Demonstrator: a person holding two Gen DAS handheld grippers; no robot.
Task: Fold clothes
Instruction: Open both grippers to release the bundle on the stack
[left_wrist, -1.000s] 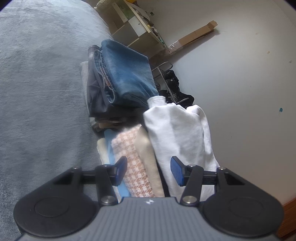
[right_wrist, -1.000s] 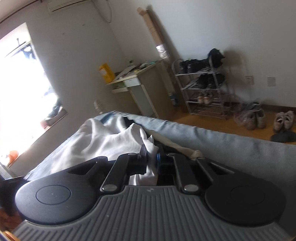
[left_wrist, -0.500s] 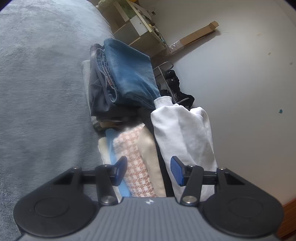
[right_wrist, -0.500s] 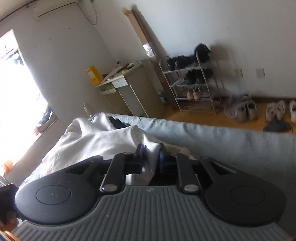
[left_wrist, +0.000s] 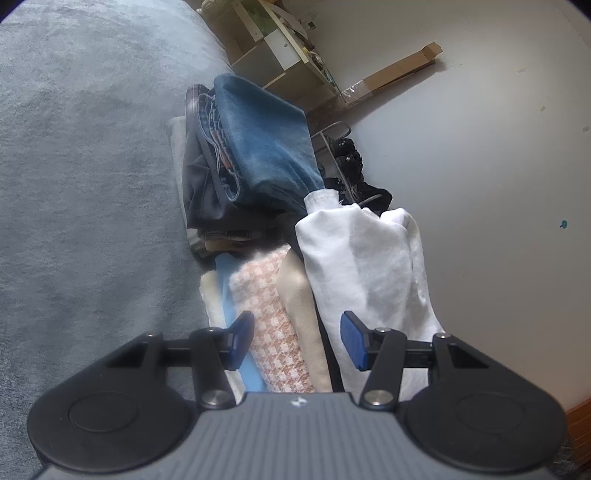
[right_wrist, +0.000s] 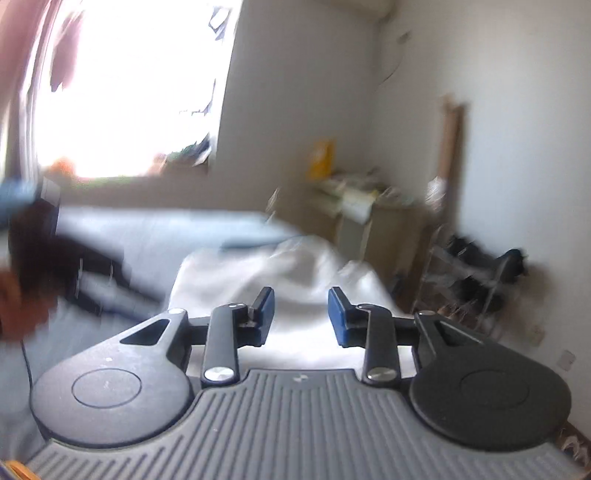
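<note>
In the left wrist view a folded white garment (left_wrist: 365, 266) lies on top of a stack of folded clothes (left_wrist: 269, 299) on the grey bed (left_wrist: 85, 177). Beyond it stands a second pile topped by folded blue jeans (left_wrist: 262, 144). My left gripper (left_wrist: 297, 338) hovers open over the near stack, nothing between its fingers. The right wrist view is blurred. There the white garment (right_wrist: 258, 280) lies on the bed ahead of my right gripper (right_wrist: 301, 312), whose jaws are opening with nothing between them.
A desk with shelves (left_wrist: 280, 48) and a long cardboard box (left_wrist: 395, 70) stand by the wall behind the piles. A shoe rack (right_wrist: 476, 280) and the desk (right_wrist: 362, 210) are at the right in the right wrist view. A bright window (right_wrist: 129, 85) fills its upper left.
My right gripper has let go of the white garment, opened, rolled and swung away to one side. The white garment has settled onto the near stack. My left gripper has stayed still.
</note>
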